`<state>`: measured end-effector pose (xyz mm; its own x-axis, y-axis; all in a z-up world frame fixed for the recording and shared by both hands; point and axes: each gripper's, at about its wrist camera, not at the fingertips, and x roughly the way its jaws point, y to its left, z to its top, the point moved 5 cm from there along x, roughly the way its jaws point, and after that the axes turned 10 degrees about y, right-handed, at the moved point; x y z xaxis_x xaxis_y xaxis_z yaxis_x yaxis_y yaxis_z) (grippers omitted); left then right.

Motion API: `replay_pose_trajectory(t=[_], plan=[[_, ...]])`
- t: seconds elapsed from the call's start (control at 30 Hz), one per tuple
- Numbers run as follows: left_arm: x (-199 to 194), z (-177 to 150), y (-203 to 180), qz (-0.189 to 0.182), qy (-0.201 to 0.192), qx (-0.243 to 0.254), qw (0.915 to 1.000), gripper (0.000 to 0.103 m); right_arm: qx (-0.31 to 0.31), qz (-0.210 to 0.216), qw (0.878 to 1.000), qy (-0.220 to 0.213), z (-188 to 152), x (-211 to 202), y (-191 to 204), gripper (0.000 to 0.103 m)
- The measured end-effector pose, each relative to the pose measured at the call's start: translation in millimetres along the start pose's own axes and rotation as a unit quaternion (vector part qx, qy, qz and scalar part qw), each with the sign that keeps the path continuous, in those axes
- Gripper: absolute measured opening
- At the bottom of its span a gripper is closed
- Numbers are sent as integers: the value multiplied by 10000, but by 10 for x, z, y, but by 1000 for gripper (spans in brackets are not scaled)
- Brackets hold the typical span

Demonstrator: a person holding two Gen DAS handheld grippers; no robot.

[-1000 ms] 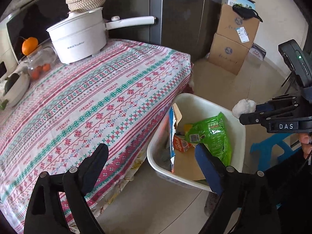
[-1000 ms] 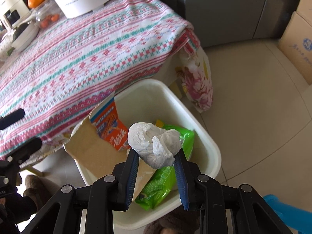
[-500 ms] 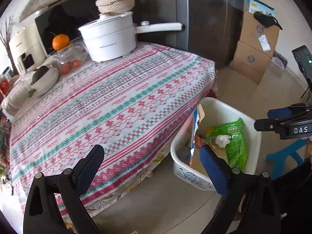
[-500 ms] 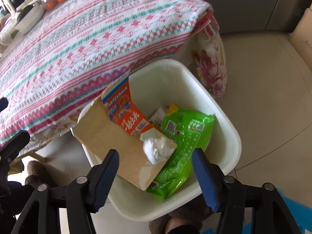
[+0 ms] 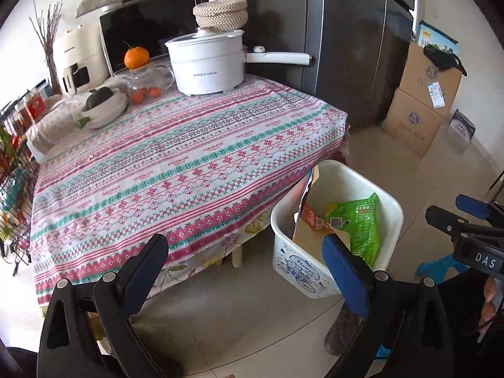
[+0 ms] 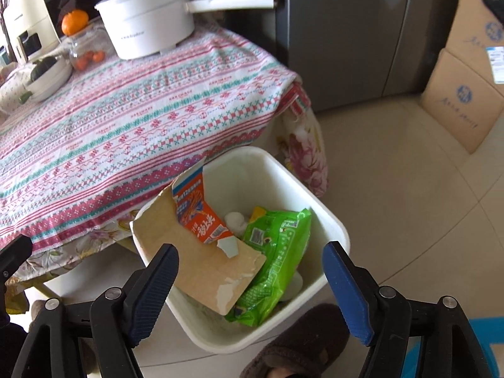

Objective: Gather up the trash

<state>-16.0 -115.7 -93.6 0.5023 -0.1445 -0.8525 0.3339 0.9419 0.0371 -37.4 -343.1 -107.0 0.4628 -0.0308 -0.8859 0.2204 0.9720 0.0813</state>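
Right wrist view looks down into the white bin, where the crumpled tissue sits deep inside, wedged between the torn orange carton at its nine o'clock and the green snack bag at its three o'clock. The tissue is a rough ball with no clear long axis or facing.

The carton's brown flap leans up over the bin's rim toward ten o'clock, and I reckon a careless pass could catch it and tip trash onto the floor.

The right tongs hang above the bin, jaws opening wide with nothing between them. The left tongs also stand wide and empty, near the patterned surface, which lies at the bin's ten o'clock.
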Motion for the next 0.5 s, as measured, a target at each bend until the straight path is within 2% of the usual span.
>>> replay_pose_trajectory(t=[0.27,0.5], plan=[[-164,-208,44,57,-128,-256,9996,99,106,-510,9972,-544,-386,-301,52,85],[-201,-302,108,103,-194,-397,9990,99,97,-671,9940,-861,-537,-430,141,91]])
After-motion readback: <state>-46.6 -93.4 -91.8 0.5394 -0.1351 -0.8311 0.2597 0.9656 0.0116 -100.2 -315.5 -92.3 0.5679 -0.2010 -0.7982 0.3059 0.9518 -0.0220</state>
